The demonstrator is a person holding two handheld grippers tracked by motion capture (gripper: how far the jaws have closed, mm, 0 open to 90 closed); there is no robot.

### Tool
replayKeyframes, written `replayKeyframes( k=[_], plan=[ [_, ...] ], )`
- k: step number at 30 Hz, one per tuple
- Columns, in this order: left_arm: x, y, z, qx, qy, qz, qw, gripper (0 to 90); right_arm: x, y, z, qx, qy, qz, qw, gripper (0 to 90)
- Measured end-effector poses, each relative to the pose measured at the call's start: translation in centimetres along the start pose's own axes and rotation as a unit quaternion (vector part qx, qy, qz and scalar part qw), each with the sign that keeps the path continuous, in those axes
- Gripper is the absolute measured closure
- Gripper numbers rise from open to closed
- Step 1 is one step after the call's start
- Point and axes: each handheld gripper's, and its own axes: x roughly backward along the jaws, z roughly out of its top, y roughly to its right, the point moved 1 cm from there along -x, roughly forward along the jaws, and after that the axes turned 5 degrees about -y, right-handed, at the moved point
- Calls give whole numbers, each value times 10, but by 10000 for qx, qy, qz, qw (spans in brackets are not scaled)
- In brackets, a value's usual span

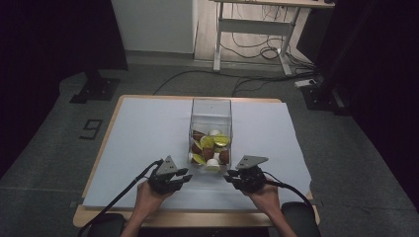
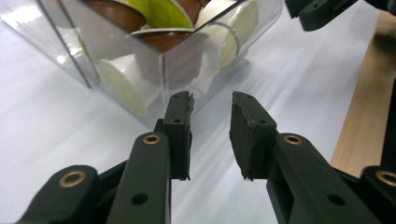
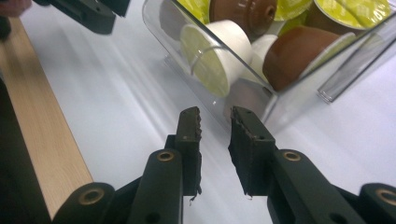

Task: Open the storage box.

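Clear plastic rectangular box (image 1: 211, 111) is sitting mid-table on the white paper sheet (image 1: 138, 133) that's covering the light wooden table (image 1: 106, 143), w/ its near end just ahead of both grippers. It's holding a pile of coffee capsules (image 1: 210, 148): brown, white, plus some w/ lime-green foil lids.

Left gripper (image 1: 185, 177) is hovering just beside the box's near-left corner, pointing inward toward it. In the left gripper view its jaws are standing a little apart w/ nothing between them, just bare paper showing thru the gap; the box corner (image 2: 163, 74) is lying right ahead of the tips, not touching.

Right gripper (image 1: 230, 178) is mirroring that at the near-right corner. In the right gripper view its jaws are also parted by a narrow gap, grasping nothing, w/ the box's corner (image 3: 268, 100) right in front of them. A white capsule w/ a pale-green lid (image 3: 219, 56) is lying on its side against the wall there.

Both hands are low over the table's near edge, cables trailing back.
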Motion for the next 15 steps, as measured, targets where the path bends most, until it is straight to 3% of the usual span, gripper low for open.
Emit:
replayKeyframes(
  k=[15],
  plan=[
    [7,-25,-10,269,13,272,9993,661,12,23,-7,-242,38,-236,9994,673]
  ],
)
